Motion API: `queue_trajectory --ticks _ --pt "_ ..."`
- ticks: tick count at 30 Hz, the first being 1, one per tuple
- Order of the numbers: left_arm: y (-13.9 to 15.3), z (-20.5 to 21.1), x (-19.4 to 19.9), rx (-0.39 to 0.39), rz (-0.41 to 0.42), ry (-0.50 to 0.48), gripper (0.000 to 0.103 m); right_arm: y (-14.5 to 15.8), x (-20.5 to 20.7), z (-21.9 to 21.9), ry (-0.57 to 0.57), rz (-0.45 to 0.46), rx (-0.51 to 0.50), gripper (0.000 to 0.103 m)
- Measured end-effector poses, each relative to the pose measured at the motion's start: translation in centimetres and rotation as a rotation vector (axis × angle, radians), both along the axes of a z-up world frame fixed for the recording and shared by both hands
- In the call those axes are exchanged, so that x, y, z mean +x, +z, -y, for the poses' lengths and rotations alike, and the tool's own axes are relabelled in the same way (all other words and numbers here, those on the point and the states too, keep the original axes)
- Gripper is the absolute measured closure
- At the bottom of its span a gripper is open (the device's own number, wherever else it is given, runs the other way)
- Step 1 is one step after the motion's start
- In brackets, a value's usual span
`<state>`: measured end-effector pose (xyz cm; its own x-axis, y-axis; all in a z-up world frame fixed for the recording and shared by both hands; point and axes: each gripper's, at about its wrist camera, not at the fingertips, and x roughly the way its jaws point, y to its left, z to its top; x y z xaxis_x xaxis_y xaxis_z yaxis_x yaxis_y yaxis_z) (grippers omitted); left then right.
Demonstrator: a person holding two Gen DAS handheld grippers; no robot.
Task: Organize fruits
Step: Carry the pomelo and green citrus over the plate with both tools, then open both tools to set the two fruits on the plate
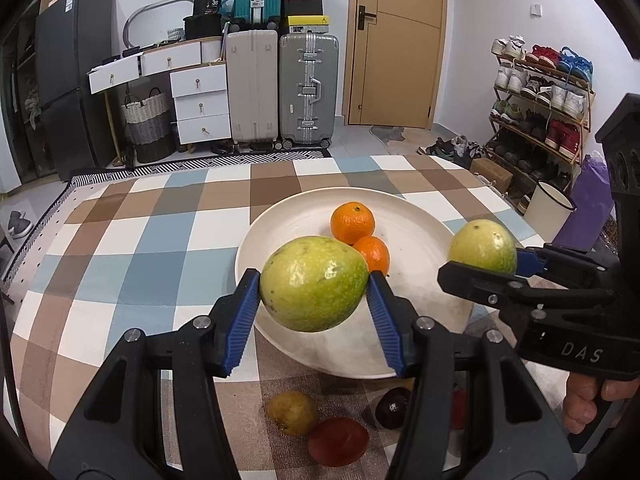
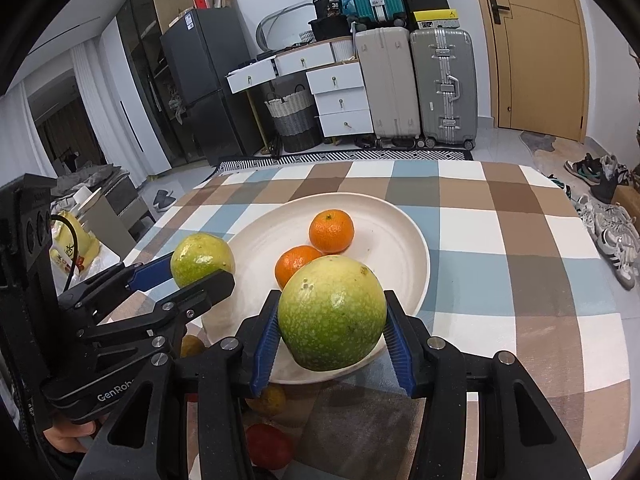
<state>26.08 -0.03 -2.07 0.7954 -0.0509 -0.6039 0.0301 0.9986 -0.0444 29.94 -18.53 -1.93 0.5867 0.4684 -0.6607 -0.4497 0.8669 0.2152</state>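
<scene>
The left hand-held gripper (image 1: 313, 286) clamps a green fruit (image 1: 313, 283) between its blue pads, above the near rim of the white plate (image 1: 416, 216). The right hand-held gripper (image 2: 332, 316) grips a second green fruit (image 2: 332, 314) the same way, just beside the left one. Ahead of both, two oranges (image 1: 352, 222) lie touching on the plate. Below the left hand-held gripper, a yellowish fruit (image 1: 293, 413), a red fruit (image 1: 338, 441) and a dark fruit (image 1: 393, 407) rest on the checked surface (image 1: 132, 240).

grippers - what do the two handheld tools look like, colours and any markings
Both are matte black plastic with silver pivot screws and ribbed blue pads. The left tool carries white "GenRob" lettering and a black cable by its body. The right tool shows "DAS" on its side.
</scene>
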Motion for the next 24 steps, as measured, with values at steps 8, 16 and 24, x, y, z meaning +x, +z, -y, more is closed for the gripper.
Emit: queue_trajectory --ticks 8,16,24 --pt "-0.3 0.0 0.0 0.0 -0.006 0.003 0.051 -1.0 0.5 -1.0 0.009 -0.024 -0.024 0.054" --pt "-0.4 -0.2 0.0 -0.004 -0.012 0.005 0.051 -0.7 0.3 -0.8 -0.002 0.003 -0.027 0.053" --pt "0.2 -0.3 -0.5 -0.003 0.018 -0.005 0.044 0.6 -0.7 0.7 -0.04 0.057 -0.029 0.035"
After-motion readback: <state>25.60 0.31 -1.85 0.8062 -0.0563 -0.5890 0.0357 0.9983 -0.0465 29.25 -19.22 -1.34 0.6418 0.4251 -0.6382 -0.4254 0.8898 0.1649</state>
